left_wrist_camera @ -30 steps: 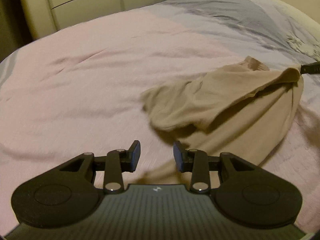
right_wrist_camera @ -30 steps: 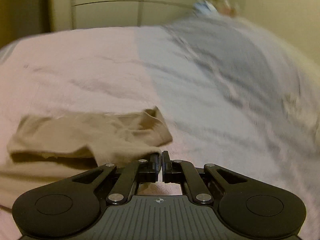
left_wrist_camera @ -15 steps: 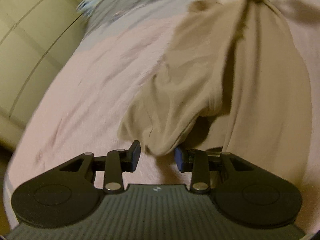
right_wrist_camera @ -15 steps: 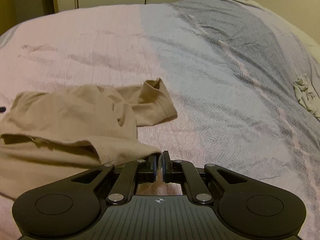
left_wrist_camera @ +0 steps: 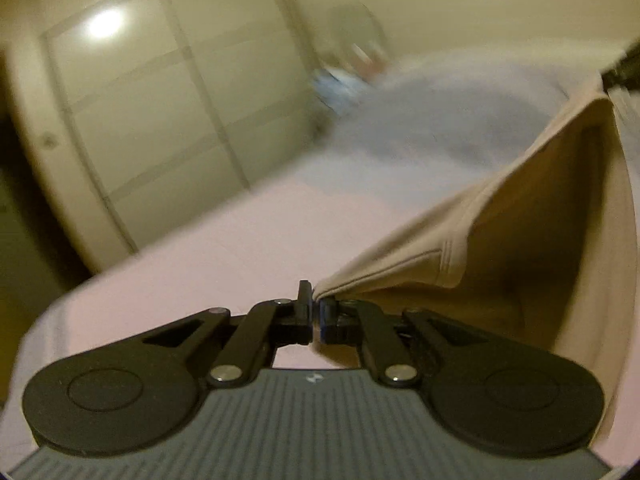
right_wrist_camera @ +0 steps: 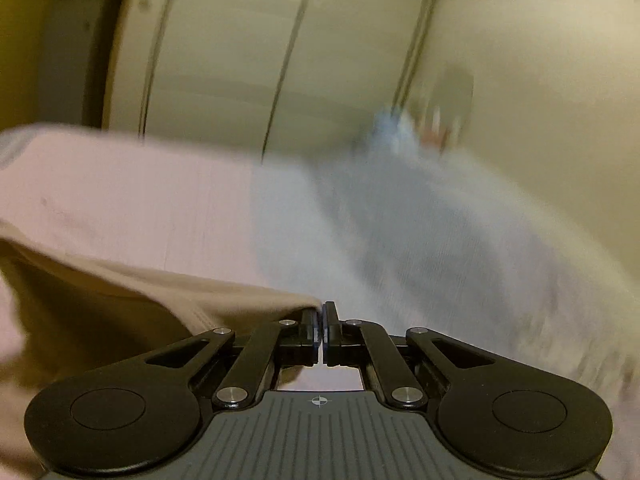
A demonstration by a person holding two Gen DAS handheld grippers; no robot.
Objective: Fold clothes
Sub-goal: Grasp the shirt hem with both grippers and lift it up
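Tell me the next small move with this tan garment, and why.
Probably draw the two claws apart to pull the top edge taut. The left claw and right claw are each shut on a corner of the tan garment, which hangs above the bedspread with its hem sagging and the cloth doubled.

- A bed fills the lower part of both views, its cover pale pink on one side and grey-blue on the other.
- Behind the bed stands a cream wardrobe with panelled doors split by thin vertical and horizontal lines.
- A bright spot of light glints on one door.
- A plain cream wall runs beside the wardrobe.
- Blurred bluish items sit at the far end of the bed.
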